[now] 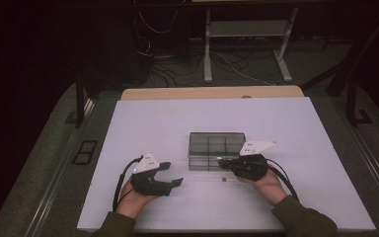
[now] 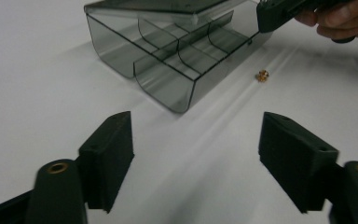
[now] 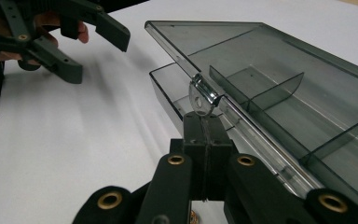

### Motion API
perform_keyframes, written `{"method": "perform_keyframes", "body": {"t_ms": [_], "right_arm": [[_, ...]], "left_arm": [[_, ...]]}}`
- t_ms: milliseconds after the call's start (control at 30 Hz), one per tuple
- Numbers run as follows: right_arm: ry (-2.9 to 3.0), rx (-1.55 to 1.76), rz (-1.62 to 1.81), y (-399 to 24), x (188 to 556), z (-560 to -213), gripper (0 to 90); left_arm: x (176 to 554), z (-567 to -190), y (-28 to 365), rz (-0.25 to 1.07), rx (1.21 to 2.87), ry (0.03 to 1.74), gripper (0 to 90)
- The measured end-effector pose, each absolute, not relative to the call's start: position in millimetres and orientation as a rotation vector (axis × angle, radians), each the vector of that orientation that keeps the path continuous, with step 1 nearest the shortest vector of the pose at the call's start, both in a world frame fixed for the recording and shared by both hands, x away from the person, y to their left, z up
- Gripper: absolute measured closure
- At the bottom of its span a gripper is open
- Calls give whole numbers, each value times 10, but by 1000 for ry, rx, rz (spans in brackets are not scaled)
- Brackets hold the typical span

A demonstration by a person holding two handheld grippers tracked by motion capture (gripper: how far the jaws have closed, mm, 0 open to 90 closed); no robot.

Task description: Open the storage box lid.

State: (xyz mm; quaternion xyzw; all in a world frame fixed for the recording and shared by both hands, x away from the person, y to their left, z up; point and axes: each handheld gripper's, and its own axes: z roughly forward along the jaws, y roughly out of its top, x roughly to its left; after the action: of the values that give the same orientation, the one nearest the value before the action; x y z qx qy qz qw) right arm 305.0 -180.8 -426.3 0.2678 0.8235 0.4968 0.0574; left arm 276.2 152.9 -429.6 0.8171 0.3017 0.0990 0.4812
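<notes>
A: Right gripper?
B: Jaws together, clamped on the small clear latch tab at the front edge of the lid. Lid raised off the smoked plastic box, near edge lifted.

A: Left gripper?
B: Jaws apart, nothing between the fingers, nothing touched. Bare white table under them.

A: Location of the box?
B: Centre of the table, at about 1 o'clock from the left gripper, touching the right gripper's tip. Dividers visible inside; compartments look bare as far as seen.

A: Anything else nearby?
B: Small brass-coloured piece on the table just beside the box's near side, at 6 o'clock from it. Too small to identify.

A: Hidden or cut off?
B: Far end of the lid cut by the frame edge in the right gripper view. Room beyond the table dark, hard to read.

A: Hand poses?
B: Left hand low, entering from 6 o'clock, gripper pointing toward 3 o'clock. Right hand behind its gripper, pointing toward 9 o'clock at the box.
</notes>
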Motion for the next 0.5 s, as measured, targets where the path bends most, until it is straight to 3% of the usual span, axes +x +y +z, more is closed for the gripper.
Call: {"method": "perform_keyframes", "body": {"t_ms": [500], "right_arm": [[2495, 808, 1506, -1810, 3062, -4236, 893]], "left_arm": [[3061, -4291, 1355, 218, 1952, 710, 599]]}}
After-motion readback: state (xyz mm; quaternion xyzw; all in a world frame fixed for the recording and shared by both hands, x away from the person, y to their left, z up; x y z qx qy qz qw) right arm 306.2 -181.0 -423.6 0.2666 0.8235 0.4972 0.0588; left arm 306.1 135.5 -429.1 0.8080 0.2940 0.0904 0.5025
